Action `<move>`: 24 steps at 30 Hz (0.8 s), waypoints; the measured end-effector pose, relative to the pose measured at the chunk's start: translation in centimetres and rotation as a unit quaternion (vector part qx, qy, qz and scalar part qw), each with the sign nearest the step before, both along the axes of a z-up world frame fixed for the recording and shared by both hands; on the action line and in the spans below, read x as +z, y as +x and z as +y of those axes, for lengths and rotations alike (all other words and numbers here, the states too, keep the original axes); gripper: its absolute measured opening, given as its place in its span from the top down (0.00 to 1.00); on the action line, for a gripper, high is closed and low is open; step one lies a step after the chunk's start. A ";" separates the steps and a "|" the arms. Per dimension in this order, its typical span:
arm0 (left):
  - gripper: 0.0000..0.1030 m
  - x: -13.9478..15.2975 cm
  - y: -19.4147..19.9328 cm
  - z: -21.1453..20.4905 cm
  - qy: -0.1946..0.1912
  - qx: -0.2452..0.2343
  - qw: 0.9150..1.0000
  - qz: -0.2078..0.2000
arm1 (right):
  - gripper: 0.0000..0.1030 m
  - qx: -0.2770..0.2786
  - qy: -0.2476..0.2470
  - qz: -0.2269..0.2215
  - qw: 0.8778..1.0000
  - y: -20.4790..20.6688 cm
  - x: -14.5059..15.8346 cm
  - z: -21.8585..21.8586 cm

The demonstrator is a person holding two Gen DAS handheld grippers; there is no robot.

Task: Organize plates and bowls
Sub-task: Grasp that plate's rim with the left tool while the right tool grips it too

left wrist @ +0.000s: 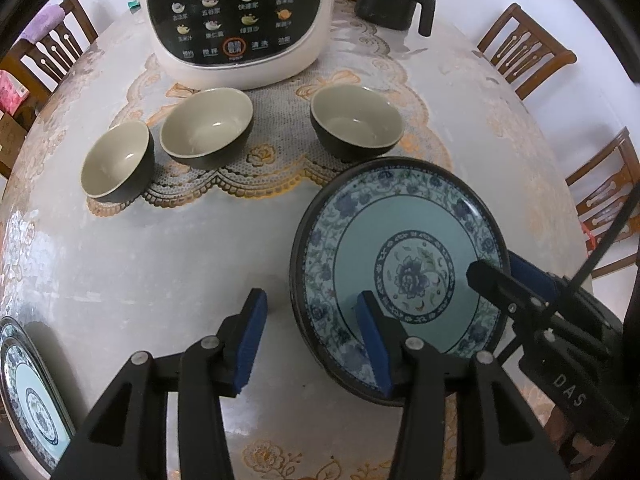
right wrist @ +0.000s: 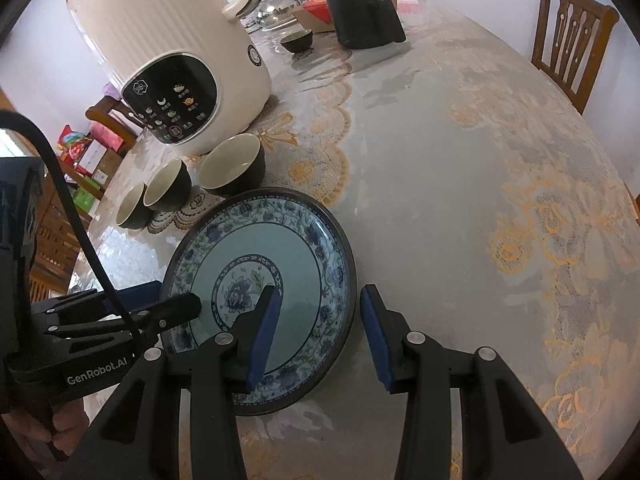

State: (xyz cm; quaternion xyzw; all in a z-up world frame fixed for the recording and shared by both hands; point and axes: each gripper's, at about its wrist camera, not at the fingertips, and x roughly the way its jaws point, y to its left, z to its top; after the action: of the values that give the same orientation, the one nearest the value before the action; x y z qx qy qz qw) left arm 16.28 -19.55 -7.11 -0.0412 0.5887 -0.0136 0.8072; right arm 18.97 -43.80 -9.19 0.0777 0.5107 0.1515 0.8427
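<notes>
Straddling the plate (left wrist: pixel 404 264) rim, both tongs (left (left wrist: pixel 316 344), right (right wrist: pixel 320 344)) gape.

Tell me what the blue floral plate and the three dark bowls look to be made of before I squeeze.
Plate: likely glazed ceramic, possibly melamine; glossy printed pattern, dark rim, soft sheen. Bowls: apparently glazed stoneware; dark outside, cream inside, bright highlights at the bottoms. All look hard and slick. Left gripper and right gripper each straddle the plate's rim, jaws apart.
</notes>
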 end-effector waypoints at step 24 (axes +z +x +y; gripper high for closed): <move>0.52 0.2 -0.5 -1.1 0.007 -0.026 1.000 0.012 | 0.67 -0.027 -0.064 -0.020 0.997 0.0 0.0 1.8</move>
State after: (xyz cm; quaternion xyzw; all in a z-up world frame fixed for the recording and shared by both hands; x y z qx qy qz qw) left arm 15.77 -20.60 -6.90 -0.0205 0.5991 -0.0306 0.7998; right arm 18.96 -42.02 -9.17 0.0347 0.5001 0.0974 0.8598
